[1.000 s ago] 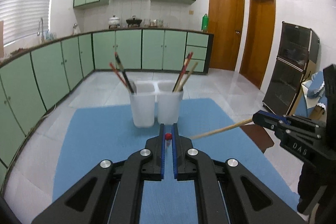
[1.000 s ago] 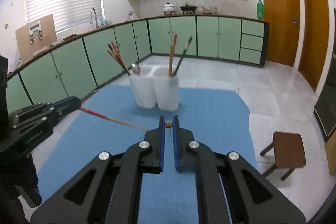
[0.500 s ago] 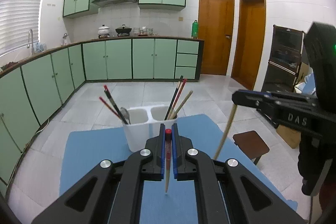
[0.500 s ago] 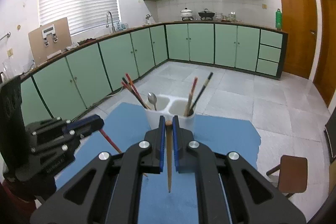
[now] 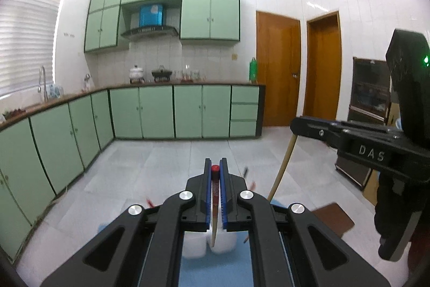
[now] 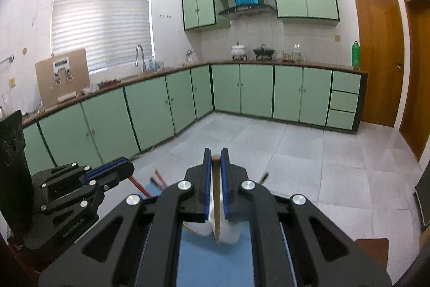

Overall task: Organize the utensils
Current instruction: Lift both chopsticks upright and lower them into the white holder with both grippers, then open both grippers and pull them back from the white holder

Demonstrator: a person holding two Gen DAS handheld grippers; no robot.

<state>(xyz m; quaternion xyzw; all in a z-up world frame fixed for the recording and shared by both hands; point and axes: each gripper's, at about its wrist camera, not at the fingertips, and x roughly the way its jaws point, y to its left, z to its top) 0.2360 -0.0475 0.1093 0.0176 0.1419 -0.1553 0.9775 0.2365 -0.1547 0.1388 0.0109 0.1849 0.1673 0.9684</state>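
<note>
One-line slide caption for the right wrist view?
Right claw shut on a wooden chopstick above the white utensil holder.

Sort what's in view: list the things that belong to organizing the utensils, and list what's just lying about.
Job:
left gripper, shut on a red-tipped chopstick
right gripper, shut on a plain wooden chopstick
white two-cup holder
blue mat

Lying about:
green bottle
white pot
wooden stool
</note>
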